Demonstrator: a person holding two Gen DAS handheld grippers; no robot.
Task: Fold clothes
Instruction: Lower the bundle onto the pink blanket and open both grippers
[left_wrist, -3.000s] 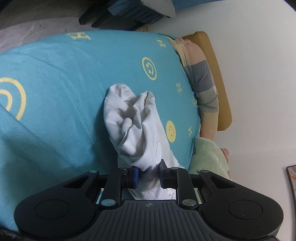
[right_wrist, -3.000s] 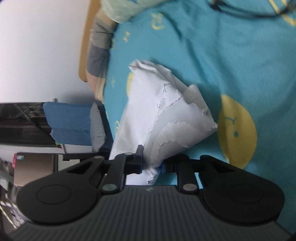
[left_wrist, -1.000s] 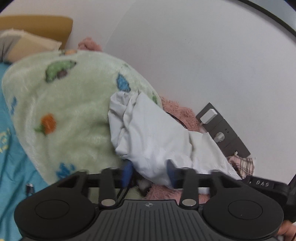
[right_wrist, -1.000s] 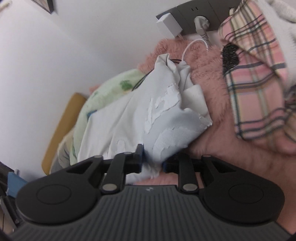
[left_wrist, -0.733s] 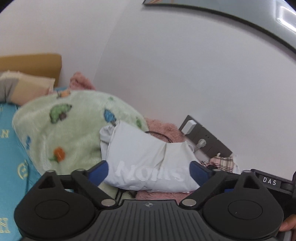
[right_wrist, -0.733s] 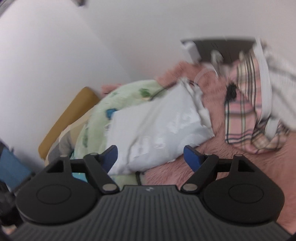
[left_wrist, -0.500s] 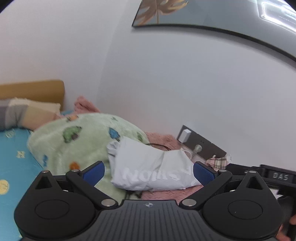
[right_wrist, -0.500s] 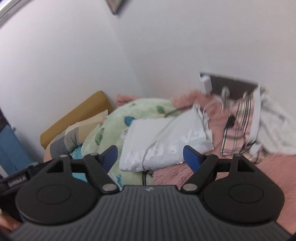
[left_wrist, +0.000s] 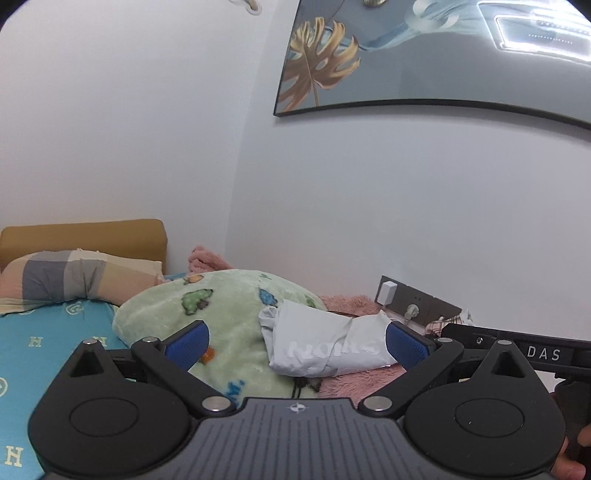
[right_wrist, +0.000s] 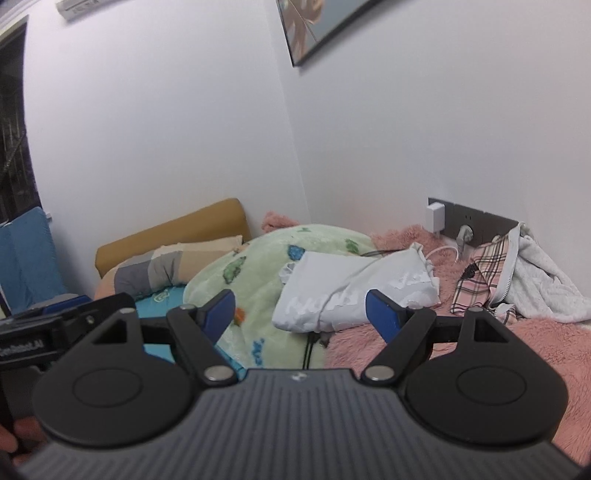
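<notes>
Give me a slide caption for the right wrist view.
Open right gripper faces a folded white garment lying across green and pink blankets.

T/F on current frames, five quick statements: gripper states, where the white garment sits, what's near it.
1. Both grippers are open. True: the left gripper and the right gripper have their jaws spread wide with nothing between them.
2. The white garment is spread flat on the blue sheet. False: it lies bundled across the green blanket and the pink blanket.
3. A white charger is plugged into the wall socket strip. True.
4. The plaid garment lies on top of the white garment. False: it lies apart, to its right, near the wall.
5. A framed picture hangs on the wall above the bed. True.
</notes>
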